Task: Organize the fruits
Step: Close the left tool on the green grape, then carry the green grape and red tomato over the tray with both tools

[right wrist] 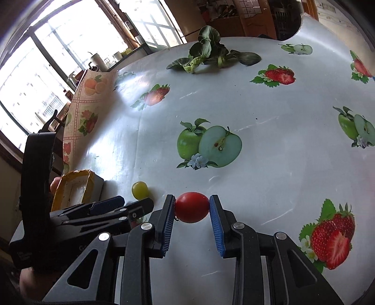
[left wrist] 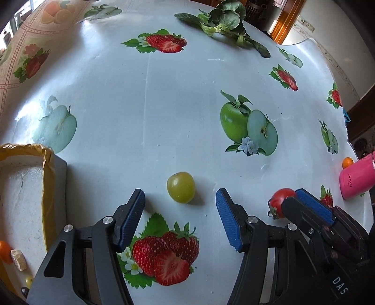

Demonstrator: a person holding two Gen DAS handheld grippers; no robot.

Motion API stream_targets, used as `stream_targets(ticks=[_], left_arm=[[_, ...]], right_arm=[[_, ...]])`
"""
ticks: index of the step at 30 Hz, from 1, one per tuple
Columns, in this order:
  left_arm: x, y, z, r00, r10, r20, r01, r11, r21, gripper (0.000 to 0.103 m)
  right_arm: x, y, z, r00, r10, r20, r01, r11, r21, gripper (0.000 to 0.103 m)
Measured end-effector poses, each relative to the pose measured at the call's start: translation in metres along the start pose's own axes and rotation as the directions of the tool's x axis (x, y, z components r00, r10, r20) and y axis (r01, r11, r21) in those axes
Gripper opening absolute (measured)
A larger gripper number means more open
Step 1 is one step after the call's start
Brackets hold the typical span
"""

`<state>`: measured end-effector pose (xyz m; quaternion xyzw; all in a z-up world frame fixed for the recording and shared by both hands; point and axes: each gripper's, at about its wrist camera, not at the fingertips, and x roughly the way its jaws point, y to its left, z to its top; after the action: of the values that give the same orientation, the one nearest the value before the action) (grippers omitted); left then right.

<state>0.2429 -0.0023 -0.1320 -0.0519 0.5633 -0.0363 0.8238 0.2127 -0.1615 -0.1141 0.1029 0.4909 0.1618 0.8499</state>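
Note:
A green grape [left wrist: 181, 193] lies on the fruit-print tablecloth just ahead of my left gripper [left wrist: 180, 201], which is open and empty, one finger on each side of it. The grape also shows in the right wrist view [right wrist: 140, 189]. My right gripper [right wrist: 192, 207] is shut on a red cherry tomato [right wrist: 192, 207], pinched between its blue pads just above the cloth. The tomato [left wrist: 279, 202] and the right gripper [left wrist: 302, 199] show at the right of the left wrist view. A white foam tray with a yellow rim [left wrist: 48, 178] stands at the left, holding small fruits.
Leafy greens [left wrist: 225, 20] lie at the far side of the table. A pink bottle [left wrist: 357, 180] lies at the right edge with a small orange fruit [left wrist: 347, 162] behind it. The left gripper's body [right wrist: 93, 213] sits close to the left of the right gripper.

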Motion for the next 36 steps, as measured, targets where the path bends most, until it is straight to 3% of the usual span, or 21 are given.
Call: stream_targets(ticks=[2,3,4,6,12,14,21,36], left_arm=[[0.003,-0.005,0.004,0.999,0.024,0.023,-0.025,0.999,0.032,0.061],[0.003,-0.007,0.005,0.999,0.034,0.036,-0.036,0.998,0.046,0.052],[0.003,-0.008,0.006,0.998,0.038,0.043,-0.04,0.997,0.063,0.036],[0.003,-0.008,0.008,0.998,0.04,0.042,-0.043,0.996,0.077,0.021],[-0.005,0.004,-0.003,0.999,-0.039,0.02,0.038,0.999,0.038,0.02],[-0.012,0.002,-0.012,0.998,-0.05,0.027,0.049,0.998,0.04,0.02],[-0.049,0.016,-0.043,0.993,-0.109,0.052,0.109,0.994,-0.007,0.02],[-0.125,0.064,-0.091,0.989,-0.057,0.133,0.068,0.994,-0.085,0.02]], right_arm=[[0.002,-0.005,-0.001,1.0,-0.003,-0.014,0.003,1.0,0.002,0.03],[0.006,-0.006,-0.002,1.0,-0.005,-0.028,0.005,1.0,0.004,0.03],[0.008,-0.01,-0.004,0.999,-0.009,-0.042,0.009,1.0,0.005,0.03],[0.009,-0.012,-0.005,0.999,-0.006,-0.033,0.006,1.0,0.002,0.031],[0.022,-0.003,-0.006,0.996,-0.016,-0.09,0.013,0.999,-0.036,0.038],[0.017,0.004,-0.012,0.998,-0.034,-0.053,0.03,0.998,-0.062,0.032],[-0.009,0.017,-0.025,1.0,-0.018,-0.025,0.017,0.998,-0.068,0.032],[-0.064,0.08,-0.058,0.997,0.073,0.001,-0.073,0.992,-0.105,0.032]])
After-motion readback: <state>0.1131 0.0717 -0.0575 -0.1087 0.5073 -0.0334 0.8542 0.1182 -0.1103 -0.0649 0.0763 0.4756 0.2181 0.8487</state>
